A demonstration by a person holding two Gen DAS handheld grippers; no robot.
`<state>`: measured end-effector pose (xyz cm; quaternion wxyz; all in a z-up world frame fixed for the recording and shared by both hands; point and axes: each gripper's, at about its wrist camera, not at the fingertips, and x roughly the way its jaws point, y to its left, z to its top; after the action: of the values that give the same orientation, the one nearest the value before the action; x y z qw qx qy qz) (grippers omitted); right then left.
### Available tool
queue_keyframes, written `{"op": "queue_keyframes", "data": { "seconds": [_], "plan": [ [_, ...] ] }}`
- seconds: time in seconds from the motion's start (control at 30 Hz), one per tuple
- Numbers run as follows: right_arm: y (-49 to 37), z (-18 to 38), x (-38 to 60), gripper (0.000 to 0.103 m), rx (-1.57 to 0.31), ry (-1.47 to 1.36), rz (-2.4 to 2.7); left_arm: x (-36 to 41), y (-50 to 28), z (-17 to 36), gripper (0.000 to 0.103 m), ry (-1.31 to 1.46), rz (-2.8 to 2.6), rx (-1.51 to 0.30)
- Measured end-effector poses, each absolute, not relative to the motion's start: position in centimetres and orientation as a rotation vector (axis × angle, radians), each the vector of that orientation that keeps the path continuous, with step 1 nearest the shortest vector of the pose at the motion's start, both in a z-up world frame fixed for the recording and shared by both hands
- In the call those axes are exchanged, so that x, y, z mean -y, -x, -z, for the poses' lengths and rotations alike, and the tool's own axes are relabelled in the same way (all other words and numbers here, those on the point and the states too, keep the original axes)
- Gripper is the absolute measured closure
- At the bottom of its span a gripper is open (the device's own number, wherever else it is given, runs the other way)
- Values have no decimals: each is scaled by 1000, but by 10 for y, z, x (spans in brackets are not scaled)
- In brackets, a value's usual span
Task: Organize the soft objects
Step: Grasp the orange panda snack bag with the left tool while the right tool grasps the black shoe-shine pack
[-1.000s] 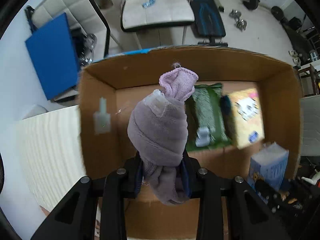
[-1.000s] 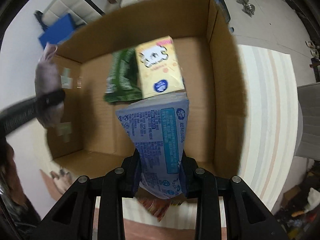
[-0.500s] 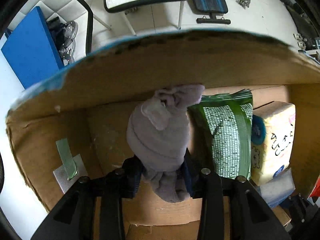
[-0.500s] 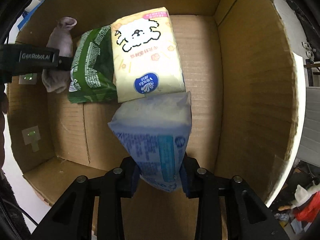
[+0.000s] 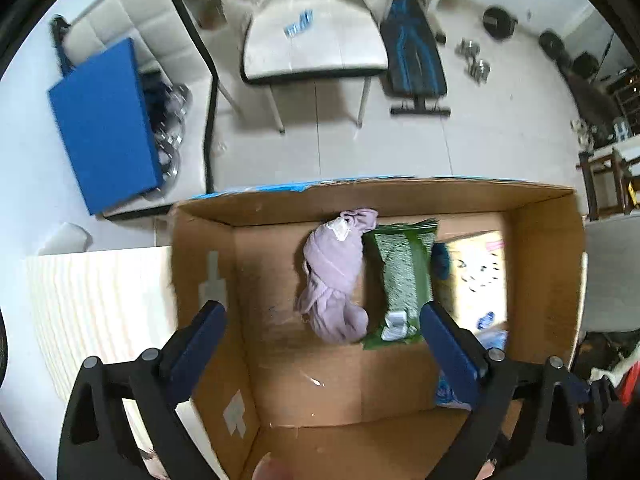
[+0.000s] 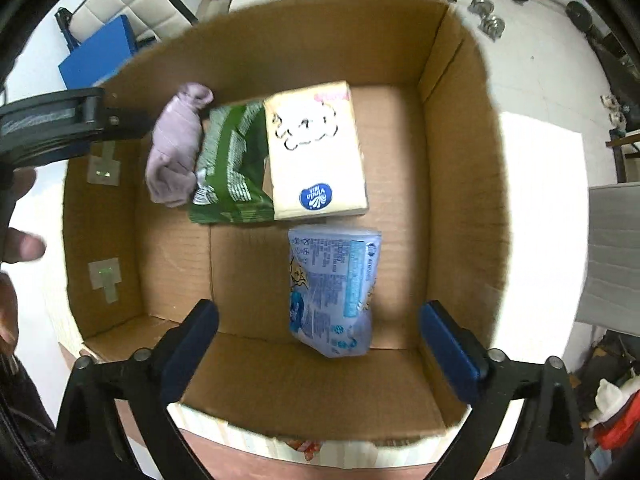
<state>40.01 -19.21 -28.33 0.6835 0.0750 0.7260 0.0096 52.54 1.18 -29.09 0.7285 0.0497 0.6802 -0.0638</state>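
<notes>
I see the lilac rolled sock [image 5: 336, 276] lying on the floor of the cardboard box [image 5: 540, 248], in the middle of the left wrist frame, its long side touching the green packet [image 5: 404, 276] to its right. Past the green packet sits the yellow tissue pack [image 5: 476, 268], partly washed out by glare. From the right wrist frame the same row runs across the upper middle: sock [image 6: 176, 148], green packet [image 6: 232, 168], then yellow tissue pack [image 6: 316, 152] overlapping the packet's edge. Just below the yellow pack lies the blue tissue pack [image 6: 332, 292], flat on the box floor [image 6: 248, 276], its lower end crumpled.

My left tool [image 5: 322, 340] has just been opening; its jaws stand wide apart above the box with nothing between the pads, the sock lying free beneath. My right tool [image 6: 318, 340] has likewise just been opening, and the blue pack lies loose below its spread jaws. The left tool's body [image 6: 52, 124] and a hand [image 6: 16, 216] show at the left edge of the right wrist frame.

The box stands on a pale striped table [image 5: 100, 304]. Beyond it, in the upper frame, are a white chair [image 5: 316, 44] and a blue board [image 5: 104, 124].
</notes>
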Motion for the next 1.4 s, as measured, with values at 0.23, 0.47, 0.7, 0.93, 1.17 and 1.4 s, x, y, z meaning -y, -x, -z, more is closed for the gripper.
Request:
{"op": "queue_keyframes", "data": {
  "seconds": [0.23, 0.47, 0.7, 0.93, 1.17, 1.4],
  "plan": [
    [-380, 250, 190, 0, -1547, -131, -14, -20, -464, 258, 3, -58, 157, -1412],
    [-353, 213, 186, 0, -1468, -171, -62, -27, -408, 227, 3, -43, 137, -1347],
    [-289, 198, 198, 0, -1383, -261, -101, -81, -335, 234, 3, 147, 29, -1328],
    [-227, 289, 235, 28, -1528, -479, -30, -142, -294, 349, 30, 488, -57, -1572],
    [-226, 342, 247, 36, -1517, -565, 71, -132, -309, 421, 30, 533, -39, -1666],
    [-244, 368, 225, 37, -1511, -506, 122, -129, -314, 446, 30, 537, -73, -1675]
  ]
}}
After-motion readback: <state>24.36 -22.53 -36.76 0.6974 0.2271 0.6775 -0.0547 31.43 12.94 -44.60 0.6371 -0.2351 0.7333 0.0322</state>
